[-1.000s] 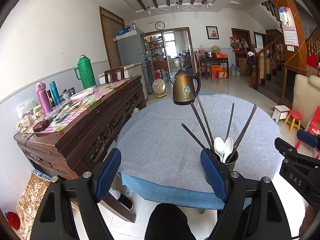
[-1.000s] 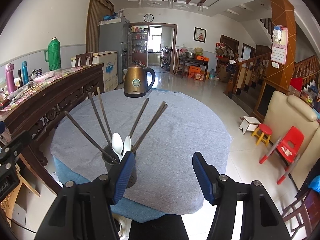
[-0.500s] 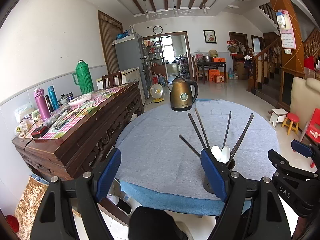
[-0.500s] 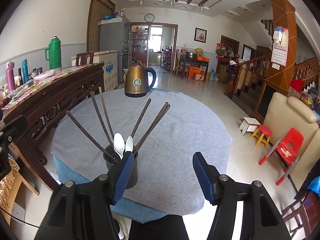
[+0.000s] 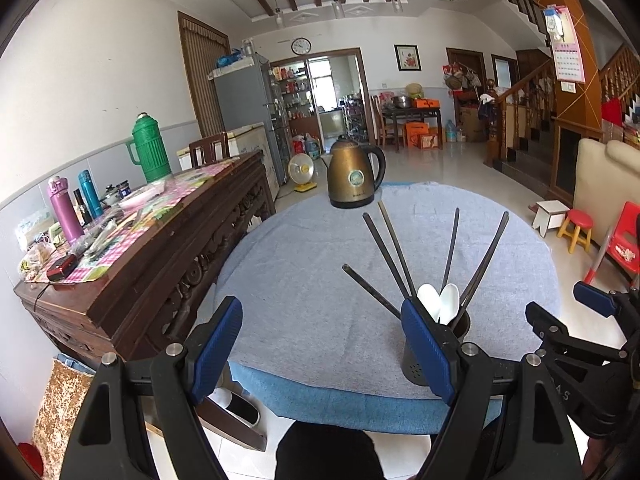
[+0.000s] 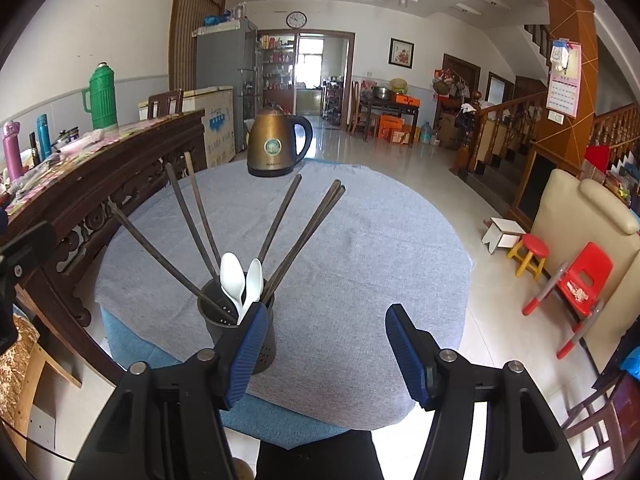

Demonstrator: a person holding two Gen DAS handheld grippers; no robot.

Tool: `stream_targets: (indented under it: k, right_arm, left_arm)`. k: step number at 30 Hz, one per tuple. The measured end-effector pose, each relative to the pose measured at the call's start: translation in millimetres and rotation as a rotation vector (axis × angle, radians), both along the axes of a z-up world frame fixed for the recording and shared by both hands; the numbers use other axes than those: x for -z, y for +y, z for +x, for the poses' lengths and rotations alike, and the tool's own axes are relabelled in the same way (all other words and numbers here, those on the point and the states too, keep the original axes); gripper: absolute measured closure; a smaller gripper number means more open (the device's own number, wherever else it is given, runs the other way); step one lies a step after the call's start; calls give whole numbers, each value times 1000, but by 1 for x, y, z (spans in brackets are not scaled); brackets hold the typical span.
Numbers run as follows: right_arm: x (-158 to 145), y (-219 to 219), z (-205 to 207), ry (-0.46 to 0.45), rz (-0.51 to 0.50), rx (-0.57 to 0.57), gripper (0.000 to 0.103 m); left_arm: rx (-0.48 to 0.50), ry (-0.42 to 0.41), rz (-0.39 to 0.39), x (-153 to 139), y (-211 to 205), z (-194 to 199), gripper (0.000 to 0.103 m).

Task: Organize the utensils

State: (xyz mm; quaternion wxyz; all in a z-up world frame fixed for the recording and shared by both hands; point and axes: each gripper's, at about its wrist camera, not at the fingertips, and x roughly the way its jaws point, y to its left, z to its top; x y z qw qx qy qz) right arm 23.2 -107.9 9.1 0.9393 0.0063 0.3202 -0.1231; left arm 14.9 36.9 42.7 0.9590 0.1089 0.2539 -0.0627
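Chopsticks (image 6: 192,220) and spoons (image 6: 234,280) already stand in the holder (image 6: 244,336) on the bench (image 6: 360,260); both grippers, left (image 5: 320,348) and right (image 6: 324,352), hang open and empty — little left, seemingly.

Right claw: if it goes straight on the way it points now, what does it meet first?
Probably the grey cloth on the round table. The right claw is open and empty; the utensil holder stands left of its line. Depth is unclear.

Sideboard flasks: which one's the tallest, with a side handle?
The green flask, standing farthest back on the sideboard. The pink flask and teal flask are slimmer, shorter, with no handle.
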Motion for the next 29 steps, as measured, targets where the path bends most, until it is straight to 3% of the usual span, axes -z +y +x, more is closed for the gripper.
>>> stream_targets:
  k: [23,29]
  right_arm:
    - [6,6,26,81,-81,76,36]
    - [11,11,35,86,-81,47,36]
  left_arm:
    - [82,92,-37,26,3,44,21]
    - [46,50,-66,29,22,45,21]
